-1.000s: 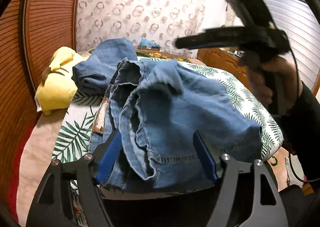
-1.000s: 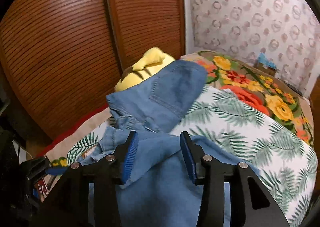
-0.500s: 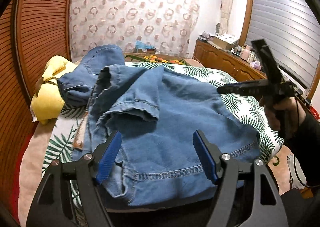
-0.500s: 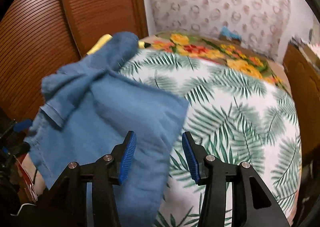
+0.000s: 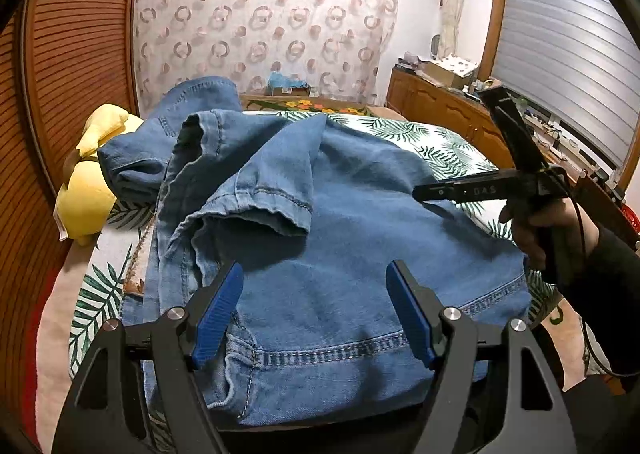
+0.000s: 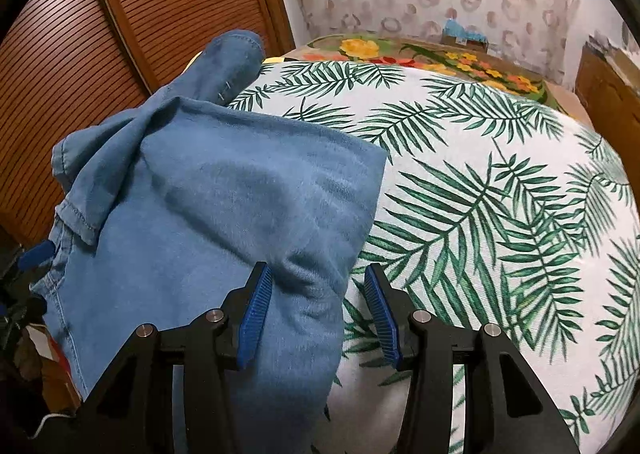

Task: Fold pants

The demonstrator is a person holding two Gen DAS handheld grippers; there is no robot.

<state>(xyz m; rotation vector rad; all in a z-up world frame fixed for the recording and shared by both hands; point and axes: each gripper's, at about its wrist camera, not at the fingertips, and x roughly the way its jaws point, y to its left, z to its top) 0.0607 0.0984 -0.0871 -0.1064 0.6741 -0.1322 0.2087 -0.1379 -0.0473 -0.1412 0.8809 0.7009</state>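
Up front in the left wrist view, the left gripper (image 5: 314, 312) hangs with its blue-padded fingers spread wide and empty over the faded blue denim pants (image 5: 360, 254), which lie folded in a heap on the palm-leaf printed bedspread (image 5: 440, 142); a soft yellow plush toy (image 5: 86, 190) sits beside them. Across in the right wrist view, the right gripper (image 6: 318, 316) gapes open above the pants' right edge, gripping nothing.

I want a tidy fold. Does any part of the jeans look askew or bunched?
Yes. On the jeans, one hemmed leg end lies curled back near the left side, rumpled and open, not flat. Both grippers are open, holding nothing.
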